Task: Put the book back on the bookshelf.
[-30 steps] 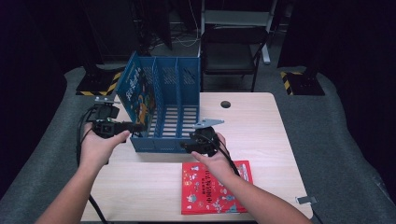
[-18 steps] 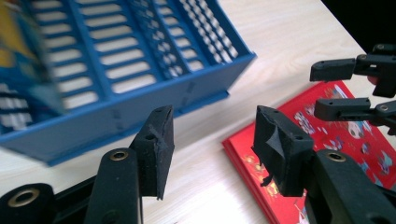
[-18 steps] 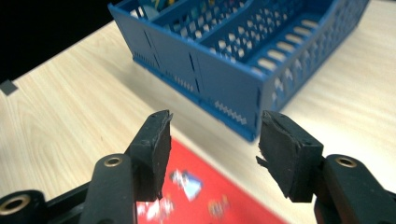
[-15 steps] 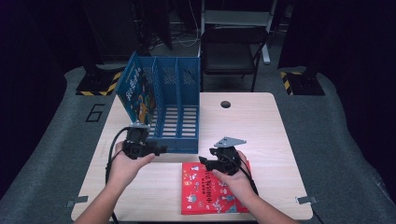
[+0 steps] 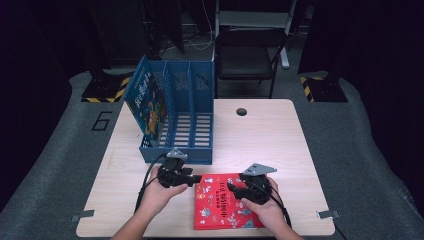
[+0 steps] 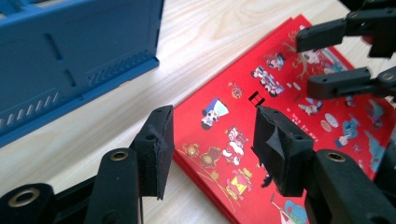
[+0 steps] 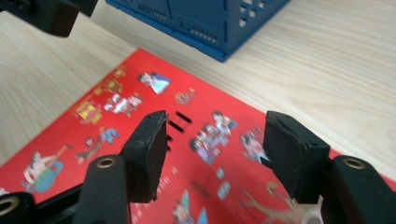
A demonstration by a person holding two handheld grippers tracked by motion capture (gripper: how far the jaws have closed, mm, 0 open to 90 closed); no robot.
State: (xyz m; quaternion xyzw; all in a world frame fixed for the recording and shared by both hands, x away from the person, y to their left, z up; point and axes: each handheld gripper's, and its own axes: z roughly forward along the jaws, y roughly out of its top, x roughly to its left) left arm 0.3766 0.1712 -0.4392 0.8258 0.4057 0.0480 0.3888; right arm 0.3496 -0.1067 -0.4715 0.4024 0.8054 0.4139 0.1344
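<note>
A red picture book (image 5: 227, 202) lies flat on the wooden table (image 5: 265, 140) near its front edge. My left gripper (image 5: 198, 178) hovers at the book's upper left corner, open, with the book's edge (image 6: 224, 116) below the gap between its jaws. My right gripper (image 5: 233, 188) is open over the cover (image 7: 140, 112), nothing between its pads. The right gripper (image 6: 306, 63) faces the left one across the book. Behind them stands a blue file rack (image 5: 177, 120), with a blue book (image 5: 147, 102) leaning in its left slot.
The rack's front wall (image 6: 70, 60) is close ahead of the left gripper, and its corner (image 7: 205, 23) shows beyond the right one. A round cable hole (image 5: 241, 111) sits at the table's back. A black chair (image 5: 247, 55) stands behind the table.
Both hands have pulled back from the rack's front toward the table's near edge. The left gripper has also shifted right, and both now sit over the red book, still open.
</note>
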